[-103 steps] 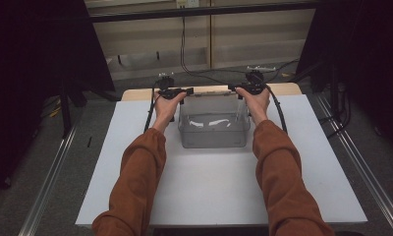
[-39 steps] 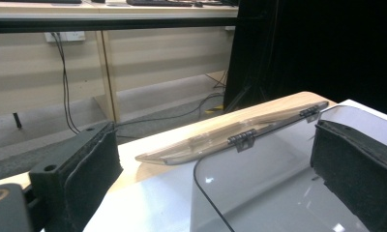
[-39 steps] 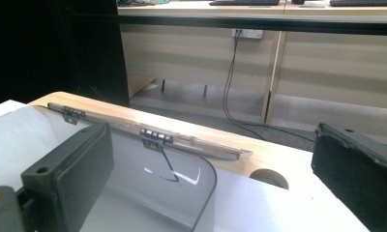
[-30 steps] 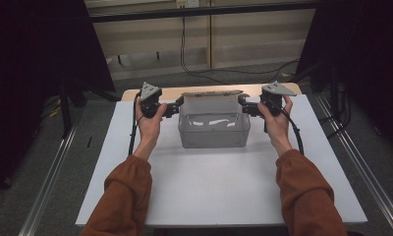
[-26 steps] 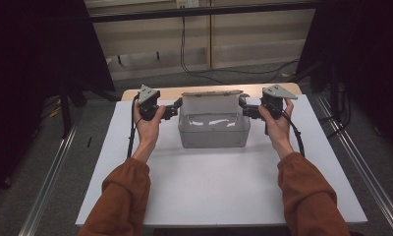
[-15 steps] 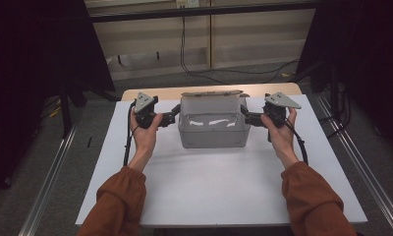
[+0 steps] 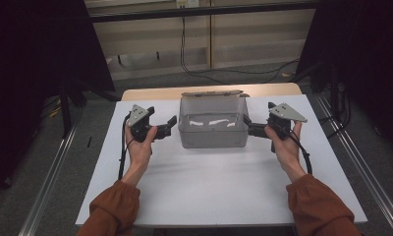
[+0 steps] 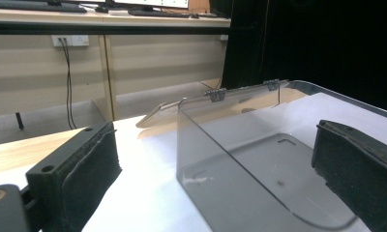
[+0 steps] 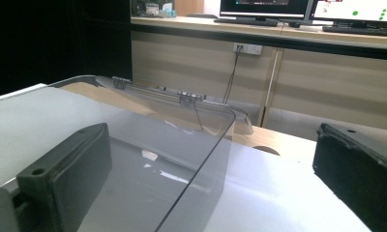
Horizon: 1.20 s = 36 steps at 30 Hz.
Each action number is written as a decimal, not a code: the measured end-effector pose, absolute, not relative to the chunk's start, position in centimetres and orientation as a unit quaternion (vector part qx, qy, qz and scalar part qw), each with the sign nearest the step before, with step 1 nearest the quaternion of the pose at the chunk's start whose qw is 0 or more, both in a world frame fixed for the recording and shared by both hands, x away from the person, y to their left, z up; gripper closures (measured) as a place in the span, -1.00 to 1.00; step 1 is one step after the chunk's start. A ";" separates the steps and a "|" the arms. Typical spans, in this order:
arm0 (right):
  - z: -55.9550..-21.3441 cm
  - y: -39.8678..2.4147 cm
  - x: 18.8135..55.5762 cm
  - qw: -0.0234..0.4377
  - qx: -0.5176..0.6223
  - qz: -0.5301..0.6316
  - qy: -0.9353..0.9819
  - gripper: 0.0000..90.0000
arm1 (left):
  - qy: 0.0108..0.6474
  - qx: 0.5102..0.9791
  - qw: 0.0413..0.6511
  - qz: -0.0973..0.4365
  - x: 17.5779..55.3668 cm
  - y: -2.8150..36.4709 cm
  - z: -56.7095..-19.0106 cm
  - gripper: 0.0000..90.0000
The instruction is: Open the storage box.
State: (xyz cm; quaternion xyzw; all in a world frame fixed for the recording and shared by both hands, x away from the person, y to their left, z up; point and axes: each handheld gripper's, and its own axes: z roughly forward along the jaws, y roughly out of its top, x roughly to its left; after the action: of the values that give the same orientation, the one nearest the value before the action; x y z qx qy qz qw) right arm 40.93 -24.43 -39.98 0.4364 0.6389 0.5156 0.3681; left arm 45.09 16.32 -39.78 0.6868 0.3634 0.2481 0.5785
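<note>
**Both grippers sitting wide open at the ends of a clear box**

A clear, grey-tinted rectangular plastic box (image 7: 212, 123) is standing upright near the far middle of the white tabletop (image 7: 219, 187), its hinged lid (image 7: 212, 93) folded back behind it toward the strip of bare wooden table edge (image 7: 150, 92).

The left gripper (image 7: 171, 124) is hovering just beside the box's left end wall, apart from it in the high view. In the left gripper view its two black padded jaws are standing wide apart, one each side of the box's near corner (image 8: 179, 140), gripping nothing.

The right gripper (image 7: 247, 126) is sitting at the box's right end wall; touching or a hair off, cannot tell. In the right gripper view the jaws are spread wide too, straddling the thin end wall (image 9: 201, 164), one jaw inside the box, one outside, not closed on it.

Both hands are gripping the tool handles; rust-orange sleeves (image 7: 111, 209) are coming in from the bottom.
</note>
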 end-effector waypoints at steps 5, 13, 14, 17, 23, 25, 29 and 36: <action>-39.9 -24.8 40.0 0.374 0.436 0.516 0.636 -0.99 | 0.371 0.675 0.585 0.255 43.9 17.3 -40.0 -0.94; -40.0 -25.2 38.1 0.390 0.433 0.515 0.629 -0.99 | 0.369 0.670 0.583 0.272 42.2 18.2 -40.1 -0.95; -40.1 -25.3 37.8 0.389 0.433 0.517 0.628 -0.99 | 0.369 0.668 0.585 0.272 41.9 18.2 -40.2 -0.95; -40.2 -25.4 37.1 0.395 0.431 0.514 0.627 -0.99 | 0.371 0.667 0.585 0.276 41.1 18.7 -40.5 -0.95; -40.3 -25.7 36.1 0.400 0.431 0.513 0.625 -0.99 | 0.387 0.659 0.580 0.281 39.9 19.7 -41.1 -0.96; -40.4 -25.7 35.9 0.402 0.430 0.513 0.624 -0.99 | 0.390 0.656 0.581 0.282 39.6 19.8 -41.3 -0.96; -40.5 -25.9 35.2 0.401 0.429 0.514 0.625 -1.00 | 0.394 0.658 0.580 0.274 38.7 20.0 -41.6 -0.96; -40.9 -26.4 33.7 0.405 0.429 0.515 0.622 -1.00 | 0.386 0.658 0.580 0.286 37.3 20.4 -41.6 -0.96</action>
State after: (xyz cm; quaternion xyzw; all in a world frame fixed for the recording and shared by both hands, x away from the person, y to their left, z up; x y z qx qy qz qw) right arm 33.72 -26.36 -40.86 0.4292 0.6221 0.5146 0.4050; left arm 37.35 20.43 -41.59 0.6581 0.3855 0.2858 0.5801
